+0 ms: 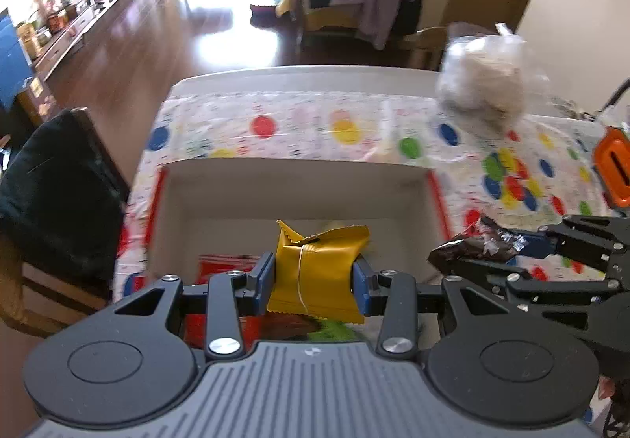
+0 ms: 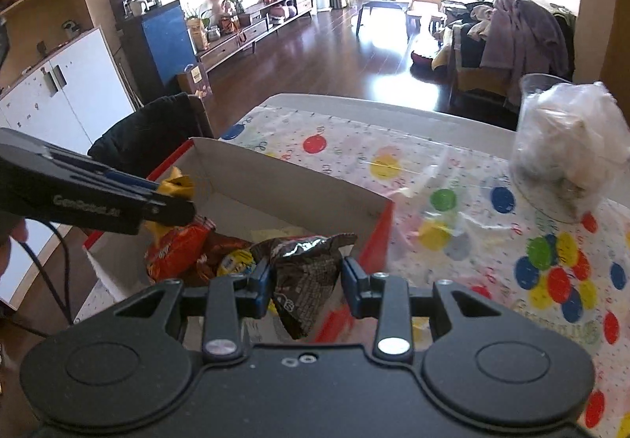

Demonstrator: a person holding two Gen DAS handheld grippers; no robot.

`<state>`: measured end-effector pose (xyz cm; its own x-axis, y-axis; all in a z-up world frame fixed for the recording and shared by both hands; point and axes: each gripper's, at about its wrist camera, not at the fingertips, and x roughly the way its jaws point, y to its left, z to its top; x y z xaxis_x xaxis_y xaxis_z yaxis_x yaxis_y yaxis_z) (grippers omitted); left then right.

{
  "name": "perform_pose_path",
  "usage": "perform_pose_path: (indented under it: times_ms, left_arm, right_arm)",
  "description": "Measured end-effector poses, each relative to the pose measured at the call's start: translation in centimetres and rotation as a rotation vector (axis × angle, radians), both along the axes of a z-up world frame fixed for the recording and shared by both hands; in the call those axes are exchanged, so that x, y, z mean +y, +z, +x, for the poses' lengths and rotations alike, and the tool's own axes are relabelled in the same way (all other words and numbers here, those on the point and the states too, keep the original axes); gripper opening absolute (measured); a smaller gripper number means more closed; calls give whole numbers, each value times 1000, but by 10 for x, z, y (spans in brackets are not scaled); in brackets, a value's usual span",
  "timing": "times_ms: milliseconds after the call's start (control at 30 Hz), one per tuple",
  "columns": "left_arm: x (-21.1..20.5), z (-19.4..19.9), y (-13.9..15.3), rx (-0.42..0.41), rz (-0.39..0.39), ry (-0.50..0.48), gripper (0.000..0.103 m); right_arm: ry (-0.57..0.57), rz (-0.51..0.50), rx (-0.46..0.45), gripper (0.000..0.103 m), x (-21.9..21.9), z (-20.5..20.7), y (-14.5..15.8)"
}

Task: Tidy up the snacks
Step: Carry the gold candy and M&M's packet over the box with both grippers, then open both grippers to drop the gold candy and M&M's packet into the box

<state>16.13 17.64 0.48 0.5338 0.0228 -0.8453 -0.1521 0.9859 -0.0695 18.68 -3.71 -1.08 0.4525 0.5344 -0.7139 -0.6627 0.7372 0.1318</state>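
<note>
Both tools are loaded and over the box! The left tool (image 1: 314,274) is clamped on a yellow snack packet (image 1: 315,272) at lower centre of its frame, blue pads squeezing its two sides, long axis running up and away from the tool, the torn crimped end pointing at the far wall of the white cardboard box (image 1: 295,182). That packet hangs inside the box's outline, above red wrappers on the floor of it. Over on the right, the right tool (image 2: 306,278) is closed on a dark brown snack packet (image 2: 305,276), crinkled top fanning upward and its narrow end pointing down toward the tool. From the left-hand view it sits at the lower right of frame, just outside the box's red-edged right wall, so the box lies to its left. The left tool looks nearer to a drop; the brown packet needs to travel leftward over the rim. An orange snack bag (image 2: 177,249) already lies in the box, possibly with others, hard to separate. A clear plastic bag (image 2: 567,146) stands upper right on the spotted bench (image 2: 492,261).
</note>
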Motion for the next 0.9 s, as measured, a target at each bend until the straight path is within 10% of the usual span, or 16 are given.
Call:
perform_pose_path:
  times_ms: [900]
  left_arm:
    - [40,31,-63,146,27,10,40]
  right_arm:
    - [44,-128,116,35,83,37,-60]
